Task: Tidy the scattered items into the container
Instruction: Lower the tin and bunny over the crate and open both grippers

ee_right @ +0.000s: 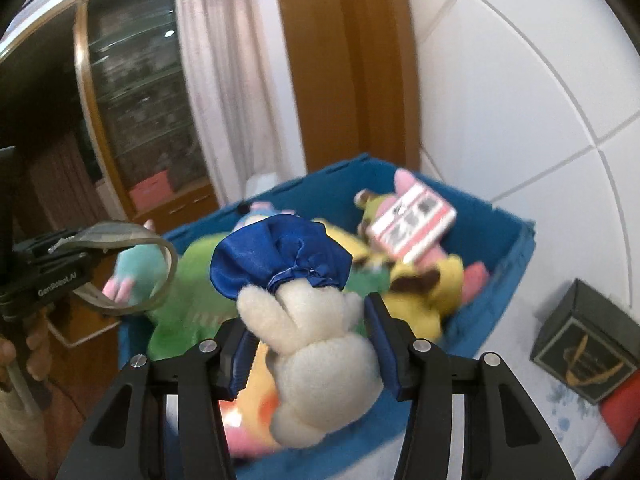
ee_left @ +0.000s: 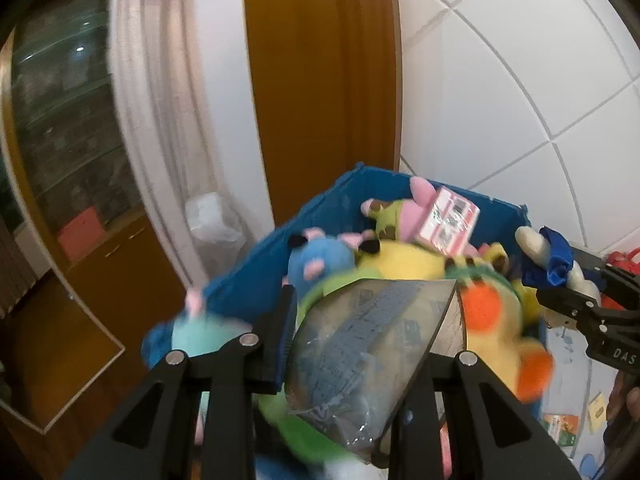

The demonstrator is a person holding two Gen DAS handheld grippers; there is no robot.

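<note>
left gripper (ee_left: 372,344) pinches a grey packet (ee_left: 360,352) and right gripper (ee_right: 308,344) clamps a white plush (ee_right: 320,360), both above the blue bin (ee_right: 500,280) of toys.

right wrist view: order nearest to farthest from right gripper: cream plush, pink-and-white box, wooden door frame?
1. cream plush, between the right gripper's pads.
2. pink-and-white box, on the toys toward the blue bin's far side.
3. wooden door frame, behind the bin.
</note>
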